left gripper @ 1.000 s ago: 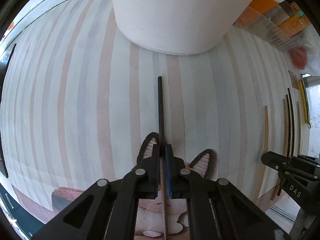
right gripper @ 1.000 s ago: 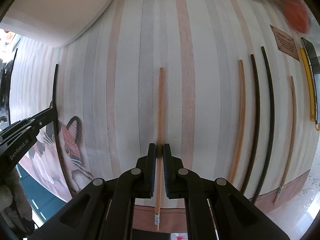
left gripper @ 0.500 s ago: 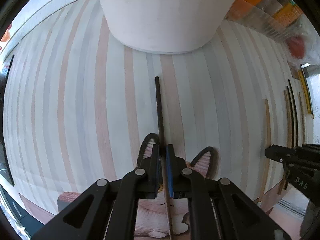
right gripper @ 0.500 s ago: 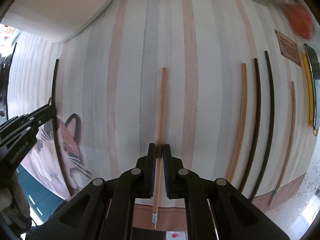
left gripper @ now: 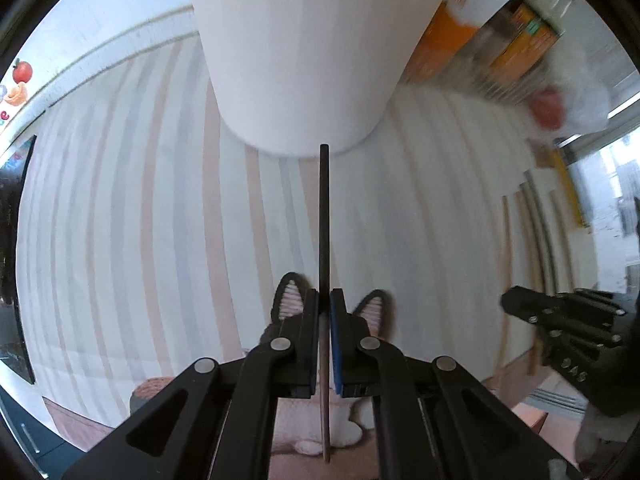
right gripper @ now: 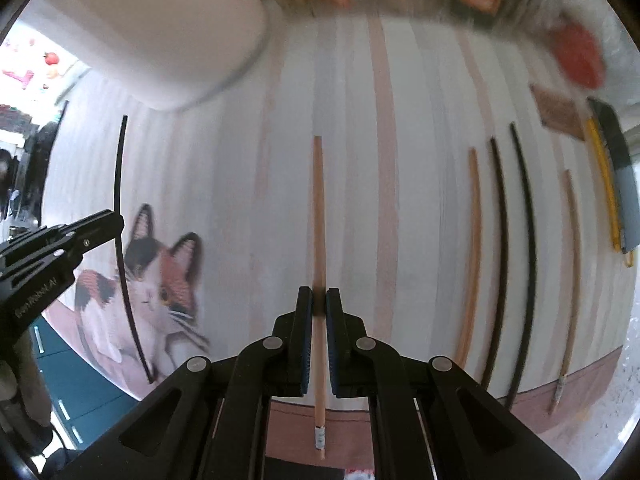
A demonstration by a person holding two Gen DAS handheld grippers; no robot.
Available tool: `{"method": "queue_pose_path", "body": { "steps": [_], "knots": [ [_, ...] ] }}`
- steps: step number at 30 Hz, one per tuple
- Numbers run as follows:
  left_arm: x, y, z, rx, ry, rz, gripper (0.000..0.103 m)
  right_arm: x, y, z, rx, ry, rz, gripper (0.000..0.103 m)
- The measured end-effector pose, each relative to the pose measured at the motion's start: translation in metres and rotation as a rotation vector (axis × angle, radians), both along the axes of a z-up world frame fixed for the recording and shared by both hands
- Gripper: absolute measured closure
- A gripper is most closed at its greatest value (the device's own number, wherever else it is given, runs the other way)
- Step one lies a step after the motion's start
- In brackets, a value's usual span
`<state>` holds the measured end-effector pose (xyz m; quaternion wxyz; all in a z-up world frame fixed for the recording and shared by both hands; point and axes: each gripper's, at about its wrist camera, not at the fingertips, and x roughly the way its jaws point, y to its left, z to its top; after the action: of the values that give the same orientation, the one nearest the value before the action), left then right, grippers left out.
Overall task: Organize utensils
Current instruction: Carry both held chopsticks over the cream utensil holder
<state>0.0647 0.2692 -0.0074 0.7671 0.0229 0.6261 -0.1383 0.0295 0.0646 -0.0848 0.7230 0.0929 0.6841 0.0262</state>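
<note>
Left hand-held gripper (left gripper: 324, 304) clamped around dark chopstick (left gripper: 324, 216), tip forward.

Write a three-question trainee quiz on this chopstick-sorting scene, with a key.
1. True or false: the left gripper is shut on the dark chopstick.
2. What does the right gripper hold? A) a spoon B) the light wooden chopstick C) nothing
3. How many chopsticks lie loose on the striped cloth to the right of the right gripper, seen from its camera?

Key: 1 true; 2 B; 3 four, two light and two dark.
</note>
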Motion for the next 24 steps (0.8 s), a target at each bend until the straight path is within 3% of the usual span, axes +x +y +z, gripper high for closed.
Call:
{"method": "queue_pose_path", "body": {
  "steps": [12, 24],
  "knots": [
    [-0.011, 0.005, 0.083, -0.084, -0.229, -0.014, 0.101, -0.012, 0.014, 0.082, 0.065, -0.268, -0.004, 0.096],
    [-0.004, -0.016, 0.182, -0.188, -0.442, -0.082, 0.101, 0.025, -0.010, 0.187, 0.087, -0.524, -0.067, 0.096]
  ]
}}
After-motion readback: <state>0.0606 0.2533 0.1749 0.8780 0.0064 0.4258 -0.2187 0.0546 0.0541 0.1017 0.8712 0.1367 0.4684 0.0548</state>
